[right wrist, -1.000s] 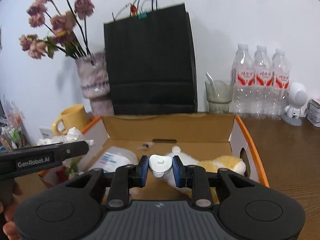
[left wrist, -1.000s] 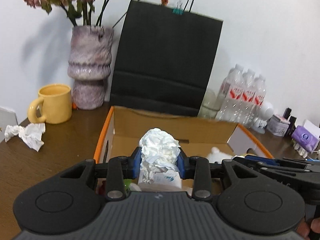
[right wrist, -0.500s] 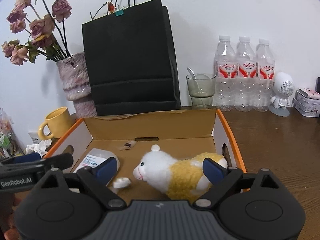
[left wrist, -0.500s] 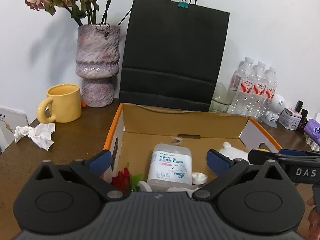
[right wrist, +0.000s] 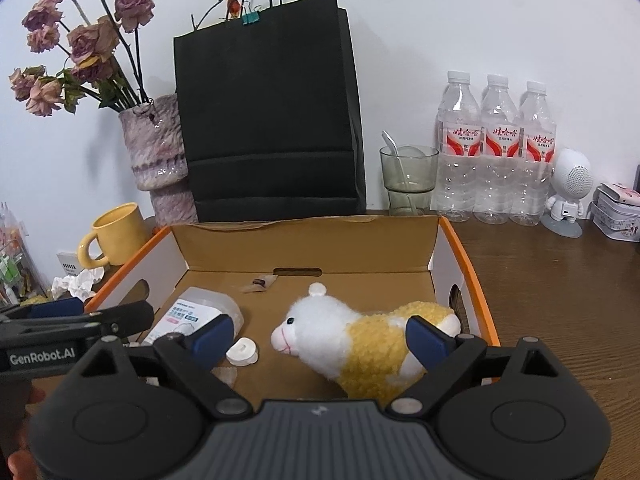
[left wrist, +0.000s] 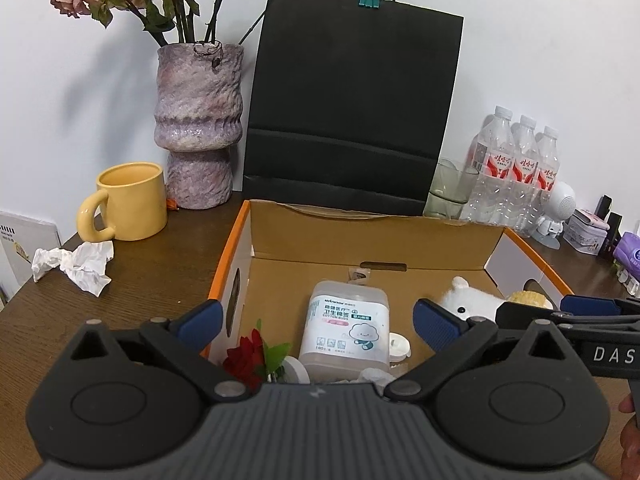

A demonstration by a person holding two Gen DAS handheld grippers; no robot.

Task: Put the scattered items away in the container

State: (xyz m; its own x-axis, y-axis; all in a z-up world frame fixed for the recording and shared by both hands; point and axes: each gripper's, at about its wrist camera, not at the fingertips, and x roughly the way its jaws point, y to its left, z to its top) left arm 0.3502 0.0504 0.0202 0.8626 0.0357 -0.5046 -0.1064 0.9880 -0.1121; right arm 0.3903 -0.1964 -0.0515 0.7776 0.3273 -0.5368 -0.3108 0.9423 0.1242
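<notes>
plush lamb (left wrist: 478, 305) half behind right tongs (left wrist: 560, 314)

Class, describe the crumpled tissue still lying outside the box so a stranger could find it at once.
Start at the orange-edged cardboard box on the table. Left of it stands a yellow mug; the tissue lies on bare wood just in front of the mug's handle. It is the only white, crumpled thing outside the box.

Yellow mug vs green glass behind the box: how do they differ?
The yellow mug is opaque with a side handle; the green glass is see-through with no handle. The mug stands left of the black bag, the glass right of it. The glass holds a spoon; nothing shows in the mug. Both stand upright on the table.
</notes>
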